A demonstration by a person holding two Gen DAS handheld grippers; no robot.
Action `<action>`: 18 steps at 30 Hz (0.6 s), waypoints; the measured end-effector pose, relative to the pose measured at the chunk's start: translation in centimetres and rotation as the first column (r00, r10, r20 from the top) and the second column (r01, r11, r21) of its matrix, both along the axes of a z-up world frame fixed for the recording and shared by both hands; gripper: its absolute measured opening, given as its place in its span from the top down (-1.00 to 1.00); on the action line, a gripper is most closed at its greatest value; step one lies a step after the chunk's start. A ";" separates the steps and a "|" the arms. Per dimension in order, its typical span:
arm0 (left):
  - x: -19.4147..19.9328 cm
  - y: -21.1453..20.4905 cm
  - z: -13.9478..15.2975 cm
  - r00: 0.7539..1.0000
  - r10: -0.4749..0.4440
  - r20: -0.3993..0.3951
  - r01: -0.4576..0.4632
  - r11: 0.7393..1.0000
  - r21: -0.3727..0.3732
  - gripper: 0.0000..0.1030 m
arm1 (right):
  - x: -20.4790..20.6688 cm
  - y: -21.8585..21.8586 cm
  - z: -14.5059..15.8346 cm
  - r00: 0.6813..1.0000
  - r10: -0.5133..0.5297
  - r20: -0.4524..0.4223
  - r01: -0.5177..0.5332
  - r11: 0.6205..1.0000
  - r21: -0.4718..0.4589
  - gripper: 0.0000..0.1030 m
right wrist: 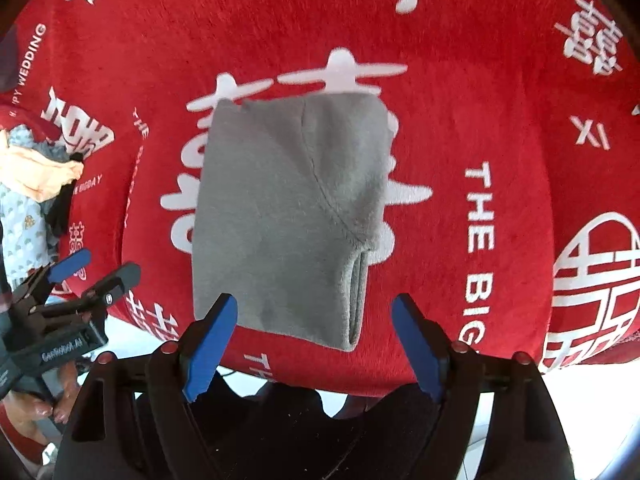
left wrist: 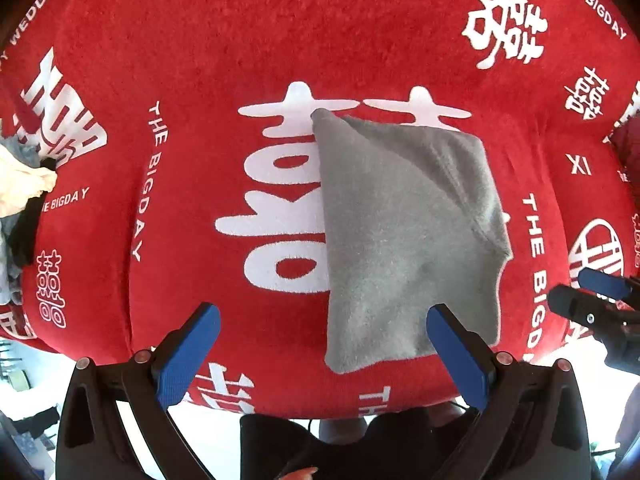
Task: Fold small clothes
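Note:
A small grey garment [left wrist: 404, 232] lies folded flat on the red cloth, and it also shows in the right wrist view [right wrist: 288, 216]. My left gripper [left wrist: 324, 316] is open and empty, hovering over the garment's near left edge. My right gripper [right wrist: 316, 308] is open and empty, just above the garment's near edge. Each gripper shows in the other's view: the right gripper [left wrist: 592, 296] at the right, the left gripper [right wrist: 96, 268] at the left, both open.
A red cloth with white characters [left wrist: 224, 60] covers the table. A pile of other small clothes [left wrist: 20, 208] lies at the left edge, also in the right wrist view [right wrist: 36, 184]. The table's near edge [right wrist: 400, 384] is just below the grippers.

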State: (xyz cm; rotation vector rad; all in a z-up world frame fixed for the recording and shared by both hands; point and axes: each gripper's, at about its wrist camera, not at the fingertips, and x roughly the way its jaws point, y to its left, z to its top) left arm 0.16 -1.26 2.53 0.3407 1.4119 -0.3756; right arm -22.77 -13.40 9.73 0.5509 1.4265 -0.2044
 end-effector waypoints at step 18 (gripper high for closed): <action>-0.1 0.5 3.1 1.000 0.009 -0.012 -0.010 1.000 -0.015 -1.00 | 1.3 2.0 2.1 0.995 0.023 -0.097 -0.033 0.993 -0.110 -0.63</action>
